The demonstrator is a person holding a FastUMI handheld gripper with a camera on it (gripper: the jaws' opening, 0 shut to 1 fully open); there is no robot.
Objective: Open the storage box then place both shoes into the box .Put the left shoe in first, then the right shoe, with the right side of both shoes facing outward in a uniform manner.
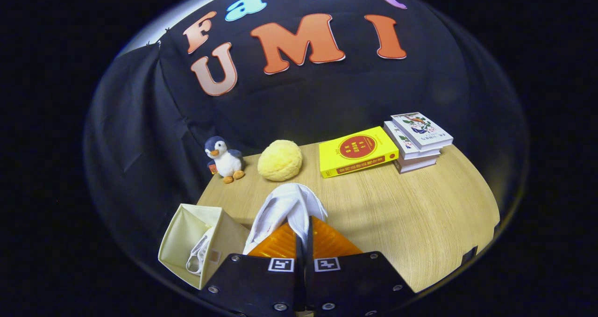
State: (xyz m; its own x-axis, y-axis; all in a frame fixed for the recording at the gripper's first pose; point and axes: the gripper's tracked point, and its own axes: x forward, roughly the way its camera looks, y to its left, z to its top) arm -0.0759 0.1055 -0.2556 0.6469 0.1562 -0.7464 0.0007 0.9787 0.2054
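White fabric of a shoe (286,209) is pinched between the two fingers of the gripper (302,235), which are pressed nearly together on it. Just beside, to the left, the cream box (187,233) stands open with what seems to be the other shoe (198,256) inside. Beyond, on the wooden table (420,214), are a penguin (225,159), a yellow ball (280,160) and books (418,139).

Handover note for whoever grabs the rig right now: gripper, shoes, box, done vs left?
Gripper: fingers shut on a white shoe, held up over the table.
Storage box: open, just left of the fingers, with the other white shoe already inside.
Done: box opened, first shoe in.
Left: place the held shoe in the box, right side outward to match.
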